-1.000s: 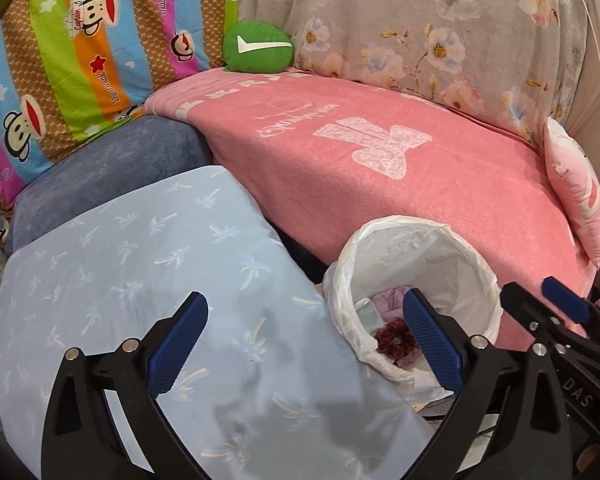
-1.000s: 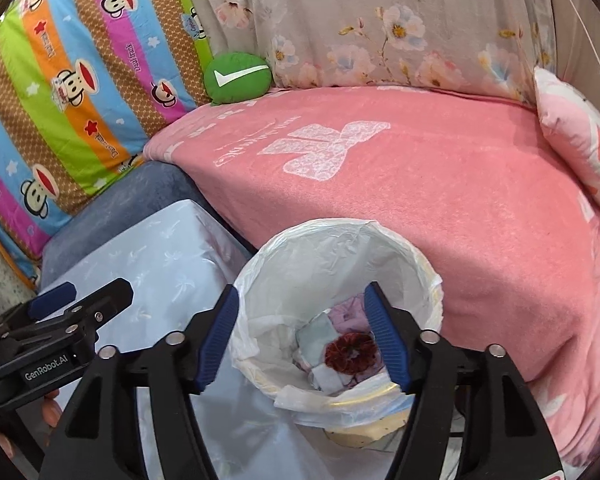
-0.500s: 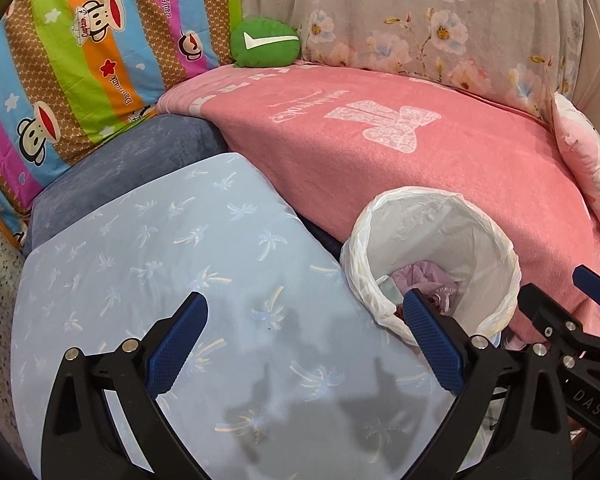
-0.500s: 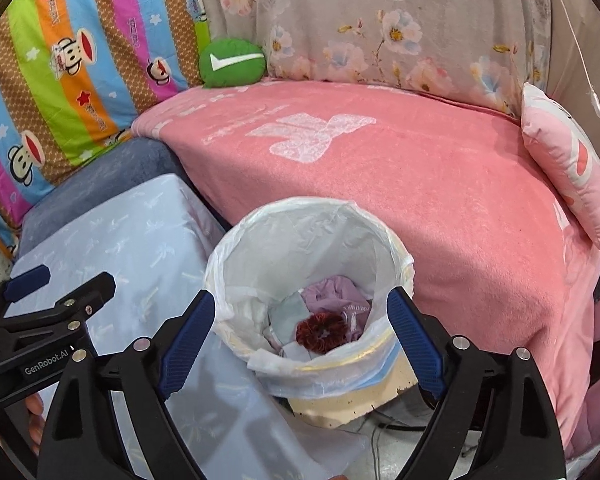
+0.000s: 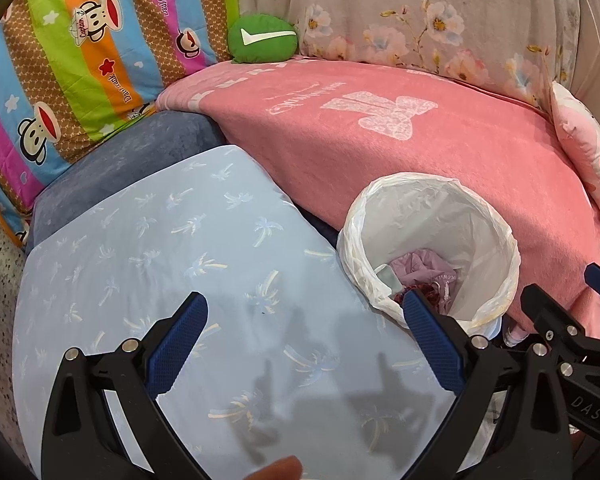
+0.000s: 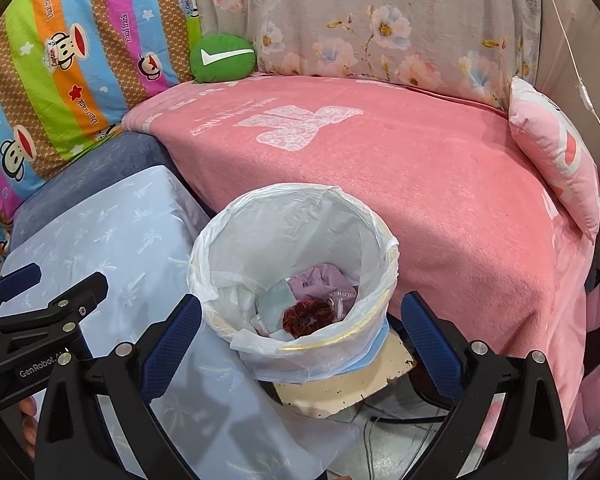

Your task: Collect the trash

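**Both grippers empty above the lined bin**

Here the right gripper (image 6: 300, 330) hangs over the mouth of the trash bin (image 6: 392, 248), its blue pads set on either side of the rim. Its jaws are opening and nothing is between them but the air above the bin, which reads as a release directly over the opening, so that whatever goes in drops straight down rather than catching on the liner. The left gripper (image 5: 306, 330) is spread wide too and carries nothing. It hovers over the pale blue cloth (image 5: 172, 248) beside the bin, out of the right one's way, and one of its pads overlaps the bin's near rim in its own view.

The bin stands on the floor, tucked between the blue-covered seat and the edge of the pink blanket (image 6: 420, 160), with a piece of cream board (image 6: 340, 388) under it. A thin white plastic liner (image 6: 296, 240) is folded loosely over the rim. At the bottom lie a dark red scrunchie-like ring (image 6: 306, 316), a crumpled lilac wrapper (image 6: 326, 280) with some print, and a pale bluish-white scrap (image 6: 274, 306).

No loose litter shows on the blue cloth or the blanket, so the collecting looks close to done.
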Available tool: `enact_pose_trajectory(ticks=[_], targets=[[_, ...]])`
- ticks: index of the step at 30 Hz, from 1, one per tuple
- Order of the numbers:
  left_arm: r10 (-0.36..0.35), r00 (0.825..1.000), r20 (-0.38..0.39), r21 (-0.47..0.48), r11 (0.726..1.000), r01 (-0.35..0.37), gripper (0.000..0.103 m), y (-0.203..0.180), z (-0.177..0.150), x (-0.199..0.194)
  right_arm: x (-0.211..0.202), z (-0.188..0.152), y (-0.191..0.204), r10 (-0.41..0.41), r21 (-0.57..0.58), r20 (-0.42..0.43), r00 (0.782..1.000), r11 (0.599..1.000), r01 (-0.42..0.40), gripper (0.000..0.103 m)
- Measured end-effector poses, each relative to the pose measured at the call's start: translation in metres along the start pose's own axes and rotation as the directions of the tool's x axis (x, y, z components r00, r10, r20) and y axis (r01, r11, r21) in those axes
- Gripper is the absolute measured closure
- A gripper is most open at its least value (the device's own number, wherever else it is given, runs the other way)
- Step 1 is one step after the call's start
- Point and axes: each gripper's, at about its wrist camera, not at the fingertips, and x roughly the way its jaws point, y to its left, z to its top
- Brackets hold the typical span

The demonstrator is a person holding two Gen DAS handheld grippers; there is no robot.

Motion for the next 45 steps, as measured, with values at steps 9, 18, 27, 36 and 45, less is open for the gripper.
enact_pose_trajectory(ticks=[9, 18, 27, 36, 45], targets=[[0.03, 1.0, -0.002, 0.012, 0.999, -0.03, 0.008, -0.008, -0.005, 0.001, 0.0, -0.004, -0.001, 0.012, -0.006, -0.015, 1.0, 1.0, -0.012, 0.005], [0.028, 0.999, -0.021, 0.016, 0.999, -0.028, 0.008, -0.011, -0.009, 0.002, 0.002, -0.011, -0.002, 0.002, -0.007, -0.02, 1.0, 1.0, -0.002, 0.005], [0.005, 0.999, -0.043, -0.003, 1.0, -0.005, 0.008, -0.013, -0.011, 0.003, 0.002, -0.011, -0.006, -0.017, -0.008, -0.026, 1.0, 1.0, 0.017, 0.005], [0.007, 0.999, -0.05, 0.017, 1.0, -0.006, 0.008, -0.019, -0.013, 0.004, 0.003, -0.015, -0.009, -0.029, 0.0, -0.032, 0.999, 1.0, 0.029, 0.005], [0.021, 0.999, -0.051, 0.005, 1.0, -0.02, 0.007, -0.018, -0.016, 0.005, 0.005, -0.018, -0.011, -0.03, 0.004, -0.042, 0.999, 1.0, 0.03, 0.005]])
